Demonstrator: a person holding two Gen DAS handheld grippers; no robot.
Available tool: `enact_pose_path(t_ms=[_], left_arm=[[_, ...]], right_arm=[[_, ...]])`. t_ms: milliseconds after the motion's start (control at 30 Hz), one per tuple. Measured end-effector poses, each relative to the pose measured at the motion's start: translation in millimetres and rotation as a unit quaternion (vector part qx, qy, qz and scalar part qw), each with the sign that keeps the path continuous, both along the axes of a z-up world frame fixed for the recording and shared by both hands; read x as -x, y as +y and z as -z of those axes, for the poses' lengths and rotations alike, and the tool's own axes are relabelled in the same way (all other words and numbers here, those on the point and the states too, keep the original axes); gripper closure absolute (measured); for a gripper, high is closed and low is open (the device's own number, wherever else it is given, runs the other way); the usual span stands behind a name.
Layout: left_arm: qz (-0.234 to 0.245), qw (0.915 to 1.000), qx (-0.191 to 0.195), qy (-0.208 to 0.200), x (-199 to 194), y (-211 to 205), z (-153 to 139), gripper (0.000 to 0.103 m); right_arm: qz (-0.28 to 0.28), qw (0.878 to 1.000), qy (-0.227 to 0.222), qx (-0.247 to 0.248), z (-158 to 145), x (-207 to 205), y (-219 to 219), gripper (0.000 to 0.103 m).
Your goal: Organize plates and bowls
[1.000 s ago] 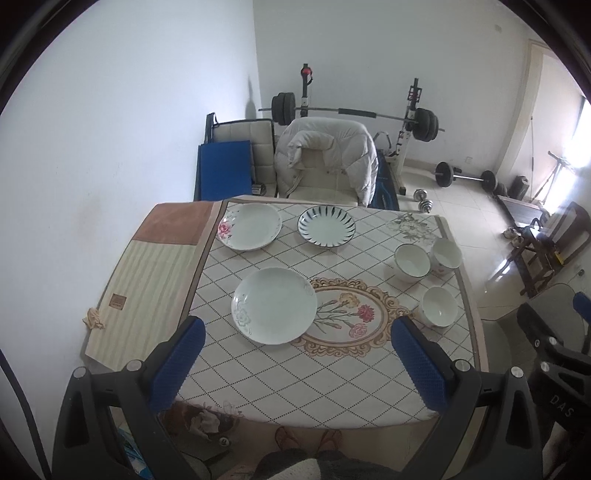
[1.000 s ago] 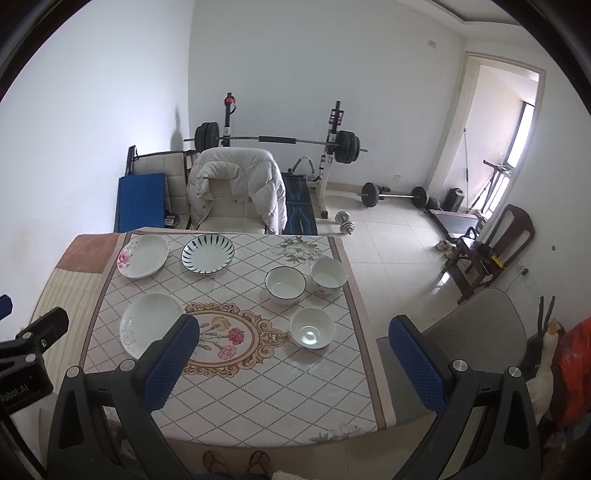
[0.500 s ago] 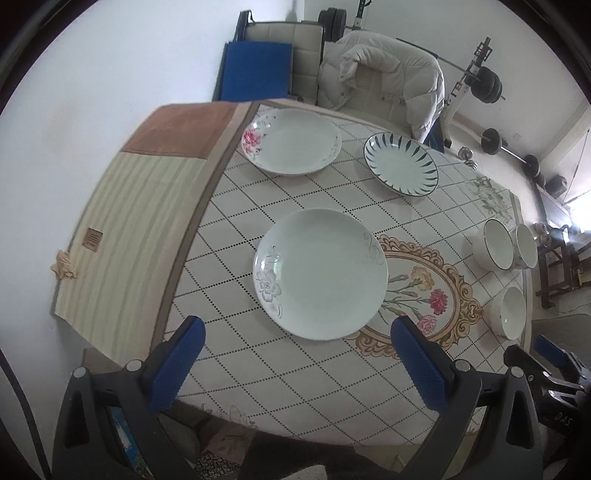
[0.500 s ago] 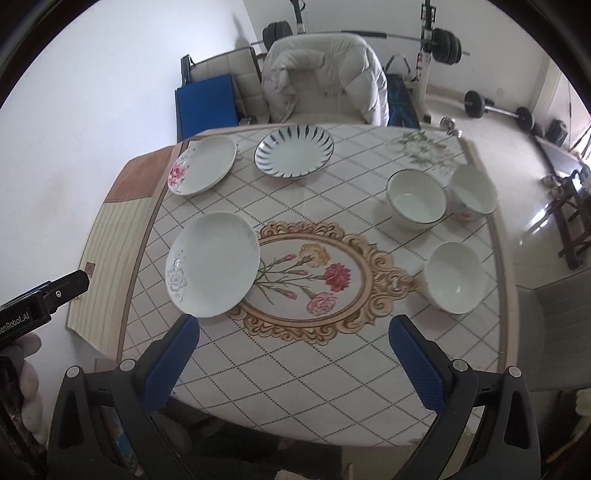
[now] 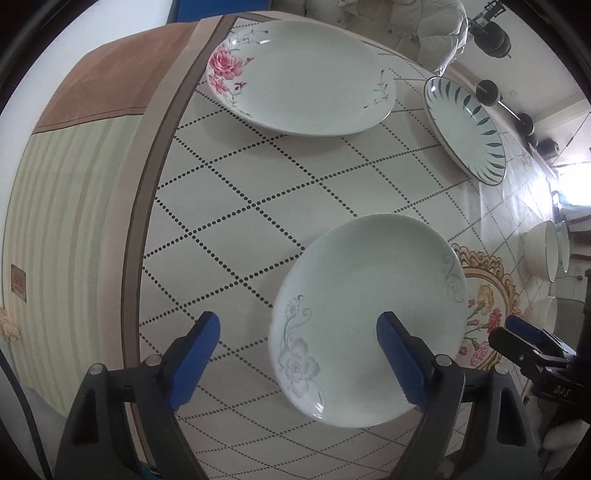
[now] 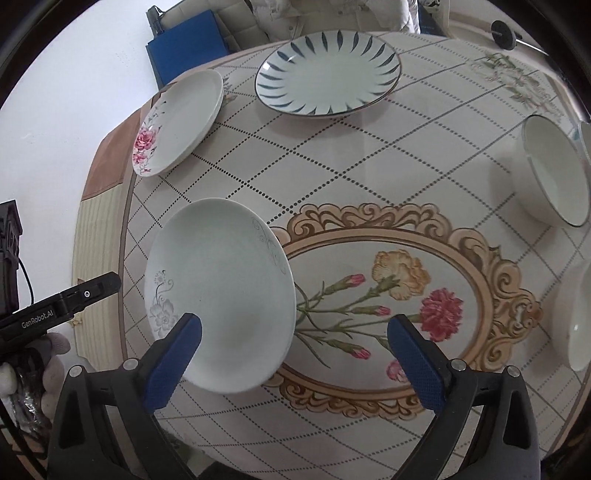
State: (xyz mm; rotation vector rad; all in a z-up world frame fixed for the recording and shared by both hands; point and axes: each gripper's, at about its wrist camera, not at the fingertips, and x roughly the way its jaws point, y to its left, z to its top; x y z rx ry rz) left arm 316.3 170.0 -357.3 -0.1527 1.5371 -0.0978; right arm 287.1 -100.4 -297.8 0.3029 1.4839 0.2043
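Observation:
A white plate with a grey flower (image 5: 369,314) lies on the tablecloth near the front left of the table (image 5: 240,221). My left gripper (image 5: 297,332) hangs over its left rim, pointing straight down. Its jaws are closing; the rim lies between them and no pad touches it. My right gripper (image 6: 294,325) stands open over the same plate's (image 6: 221,295) right rim. A rose-patterned plate (image 5: 303,74) and a blue-leaf plate (image 6: 328,70) sit at the back. White bowls (image 6: 554,177) stand at the right.
A striped cloth (image 5: 66,221) hangs off the table's left side. A chair with a white jacket (image 5: 399,26) stands behind the table, with a blue mat (image 6: 184,44) against the wall. A gloved hand (image 6: 33,365) holds the left gripper.
Both grippers have dropped toward the table and tipped downward, so the grey-flower plate now lies between their fingers. The left jaws have narrowed.

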Motion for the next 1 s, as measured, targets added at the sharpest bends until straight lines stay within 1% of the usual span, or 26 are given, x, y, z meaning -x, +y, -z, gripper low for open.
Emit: enact_pose_path(t_ms=[100,133,167,200,233,267,333,400,467,500,533,567,600,633,733,800,933,1000], left_arm=[[0.007,0.9996,0.011,0.027,-7.6,10.0,20.4,0.023],[0.01,0.9992,0.017,0.034,-8.9,11.9,25.9,0.03],[0.014,0.9988,0.02,0.044,-9.8,12.7,31.9,0.04],[0.018,0.9982,0.018,0.054,-10.5,12.8,38.4,0.044],[0.023,0.9977,0.019,0.061,-10.5,12.1,43.6,0.055],[0.028,0.997,0.023,0.068,-9.7,10.7,48.2,0.062],[0.032,0.9955,0.032,0.083,-6.7,7.6,55.4,0.068],[0.031,0.9949,0.039,0.087,-3.2,4.3,58.3,0.07],[0.027,0.9947,0.036,0.093,-1.1,0.6,61.5,0.074],[0.024,0.9952,0.032,0.09,-1.1,-0.7,61.7,0.074],[0.019,0.9955,0.032,0.088,-0.6,-0.4,60.7,0.074],[0.014,0.9957,0.033,0.086,-2.8,-3.0,60.5,0.074],[0.006,0.9958,0.033,0.086,-2.5,-2.0,59.7,0.074],[0.0,0.9961,0.031,0.083,-2.1,-1.4,58.1,0.074],[0.01,0.9978,0.009,0.065,0.5,-6.9,49.4,0.075],[0.016,0.9981,-0.001,0.06,0.5,-16.4,44.5,0.075],[0.024,0.9981,0.0,0.056,5.8,-37.4,34.4,0.075],[0.029,0.9982,0.008,0.052,7.0,-52.2,28.5,0.075]], right_arm=[[0.004,0.999,0.034,-0.007,30.5,-14.9,6.5,0.004],[0.007,0.999,0.045,-0.015,39.4,-19.1,7.5,0.005],[0.01,0.998,0.055,-0.021,47.6,-22.9,8.1,0.006],[0.013,0.998,0.063,-0.028,54.4,-25.9,8.1,0.008],[0.016,0.997,0.07,-0.035,60.0,-28.9,8.7,0.011],[0.017,0.996,0.079,-0.041,65.4,-30.9,9.5,0.014],[0.019,0.994,0.093,-0.055,74.9,-35.1,10.6,0.024],[0.015,0.992,0.104,-0.063,81.9,-37.5,13.4,0.031],[0.004,0.993,0.105,-0.061,83.2,-39.8,17.9,0.032],[-0.007,0.993,0.105,-0.055,83.0,-41.1,20.9,0.035],[-0.015,0.993,0.103,-0.049,82.0,-42.1,23.0,0.05],[-0.021,0.993,0.104,-0.055,82.2,-43.0,24.5,0.066],[-0.023,0.991,0.112,-0.064,84.8,-43.2,25.4,0.084],[-0.024,0.992,0.112,-0.06,89.2,-41.9,26.3,0.086],[-0.042,0.993,0.096,-0.056,88.6,-38.9,30.3,0.087],[-0.047,0.993,0.093,-0.052,87.5,-36.3,31.2,0.086],[-0.03,0.994,0.092,-0.056,86.5,-31.7,13.5,0.086],[-0.023,0.994,0.089,-0.058,82.7,-31.3,0.4,0.086]])
